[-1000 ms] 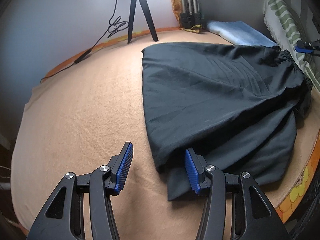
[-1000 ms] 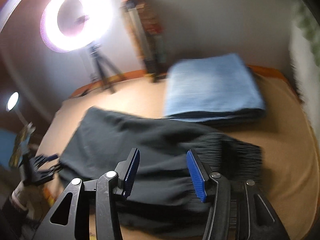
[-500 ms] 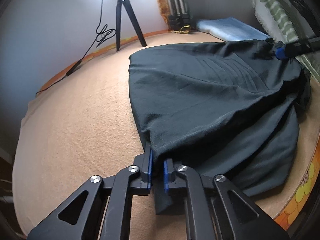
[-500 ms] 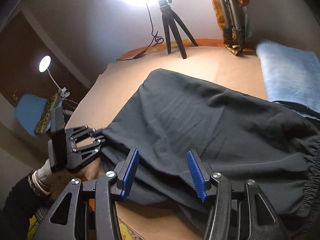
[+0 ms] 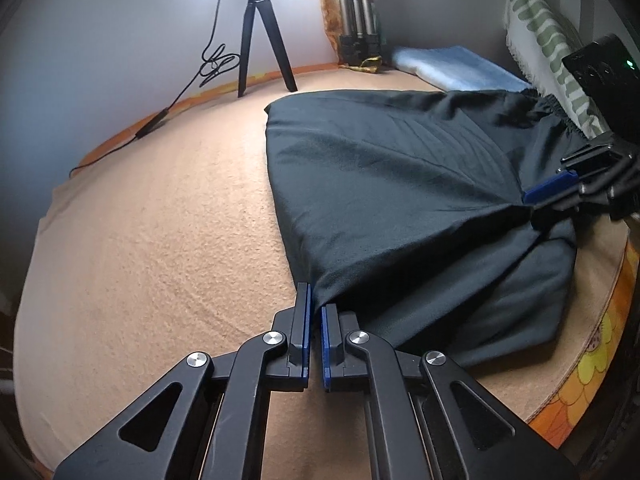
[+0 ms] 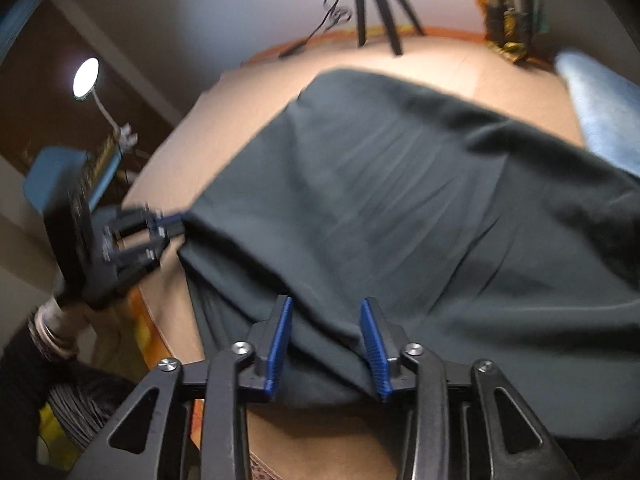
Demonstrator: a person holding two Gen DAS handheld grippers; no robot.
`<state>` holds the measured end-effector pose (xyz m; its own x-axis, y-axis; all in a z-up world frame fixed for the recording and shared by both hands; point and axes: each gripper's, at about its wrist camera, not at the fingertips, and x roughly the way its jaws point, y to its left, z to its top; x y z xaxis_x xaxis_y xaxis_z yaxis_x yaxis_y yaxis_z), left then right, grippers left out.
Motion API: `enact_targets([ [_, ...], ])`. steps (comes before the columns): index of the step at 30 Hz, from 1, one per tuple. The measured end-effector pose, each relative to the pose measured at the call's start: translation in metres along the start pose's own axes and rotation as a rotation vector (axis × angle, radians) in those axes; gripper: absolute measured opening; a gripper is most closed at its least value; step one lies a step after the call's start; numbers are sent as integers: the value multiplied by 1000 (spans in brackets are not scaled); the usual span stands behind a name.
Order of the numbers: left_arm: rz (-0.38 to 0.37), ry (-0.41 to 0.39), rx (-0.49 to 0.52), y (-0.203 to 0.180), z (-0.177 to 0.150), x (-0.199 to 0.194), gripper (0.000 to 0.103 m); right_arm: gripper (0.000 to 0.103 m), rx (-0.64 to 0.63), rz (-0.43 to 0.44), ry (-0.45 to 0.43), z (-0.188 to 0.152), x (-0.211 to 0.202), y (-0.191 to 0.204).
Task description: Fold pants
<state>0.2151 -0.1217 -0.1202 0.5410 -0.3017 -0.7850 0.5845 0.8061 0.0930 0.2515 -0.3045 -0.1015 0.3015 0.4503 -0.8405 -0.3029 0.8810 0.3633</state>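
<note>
The left black two-finger gripper with blue pads [image 5: 313, 312] is clamped on a corner of the dark charcoal fabric pants [image 5: 400, 184], at 6 o'clock in its view. The pants lie spread on the tan blanket-covered bed [image 5: 160, 240] — a black tripod [image 5: 256, 40] stands at 11 o'clock. The right gripper [image 6: 326, 344] has its fingers apart, straddling a fold of the pants [image 6: 400, 200] — whether the pads press it cannot be told.

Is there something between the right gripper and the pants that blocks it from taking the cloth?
Nothing visible blocks it. The right gripper has its jaws open with a raised fold of the dark pants already between them. The left gripper grips a corner.
</note>
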Motion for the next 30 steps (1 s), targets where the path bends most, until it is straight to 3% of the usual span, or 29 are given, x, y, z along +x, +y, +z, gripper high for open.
enact_targets([
  [4,38,7,18,-5,2,3,14,25,-67,-70,-11,-7,1,9],
  [7,72,6,25,-6,6,6,22,26,-85,-69,-35,-7,-3,12],
  [9,73,3,21,-6,9,8,22,28,-117,-94,-51,-7,-5,18],
  [10,76,6,25,-6,10,11,22,31,-136,-108,-61,-7,-5,22],
  [12,76,6,45,-9,11,13,4,35,-155,-120,-70,-6,-4,27],
  [15,84,4,57,-11,12,12,2,28,-203,-148,-78,-4,2,36],
  [17,64,-15,26,-7,9,1,2,2,-224,-164,-73,-5,4,40],
  [20,33,-14,-23,0,-2,-9,2,0,-259,-110,-46,-13,1,52],
  [24,40,5,-1,-3,-13,-8,2,0,-321,-149,-29,-23,8,61],
  [26,66,-1,59,-11,-12,-11,2,0,-319,-164,-15,-25,12,59],
  [30,14,29,48,-10,-12,-12,2,1,-279,-214,-49,-18,4,48],
])
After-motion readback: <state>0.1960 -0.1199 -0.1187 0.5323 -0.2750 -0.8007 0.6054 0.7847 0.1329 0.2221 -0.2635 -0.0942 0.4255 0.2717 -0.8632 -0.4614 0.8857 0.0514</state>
